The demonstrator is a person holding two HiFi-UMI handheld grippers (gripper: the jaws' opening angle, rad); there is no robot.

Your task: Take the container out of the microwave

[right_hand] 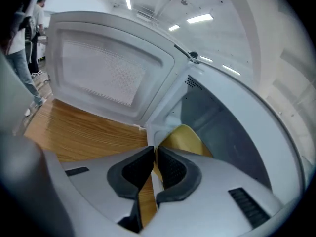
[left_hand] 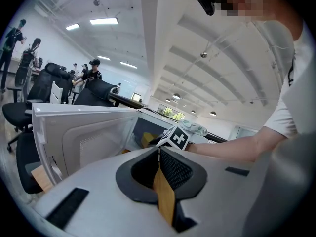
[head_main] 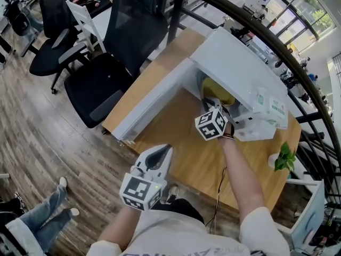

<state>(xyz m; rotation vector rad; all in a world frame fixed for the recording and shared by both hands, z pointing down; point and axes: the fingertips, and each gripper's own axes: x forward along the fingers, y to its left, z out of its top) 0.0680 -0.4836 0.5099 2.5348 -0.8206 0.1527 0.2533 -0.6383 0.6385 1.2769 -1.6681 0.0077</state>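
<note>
Looking down, the head view lists a white microwave [head_main: 234, 63] on a wooden table [head_main: 181, 153], its door [head_main: 154, 105] swung wide to the left. A yellow container [head_main: 217, 92] sits inside the cavity, close to the opening. The right gripper [head_main: 216, 103] reaches into that opening with its tips at the container's near edge and its marker cube [head_main: 211, 124] turned upward. The left gripper [head_main: 162, 151] hangs well apart from the microwave, over the table's near edge, pointing toward the door. Black chairs [head_main: 101, 89] stand on the floor beyond the table, and a small plant [head_main: 286, 156] is at the table's right edge. In the left gripper view, the left gripper [left_hand: 159, 152] has its jaws pressed together with nothing between them. Beyond them are the open door [left_hand: 84, 132], a glimpse of the container [left_hand: 148, 139] in the cavity, the cube [left_hand: 176, 137] and the forearm [left_hand: 232, 147] behind it. People [left_hand: 94, 70] stand far off in the room. In the right gripper view, the right gripper [right_hand: 154, 152] has its jaws drawn close, pinching the near rim of the container [right_hand: 182, 139]. The container lies inside the microwave [right_hand: 222, 127], just past the sill. The door [right_hand: 108, 68] stands open at the left, with the table [right_hand: 79, 132] below it.
</note>
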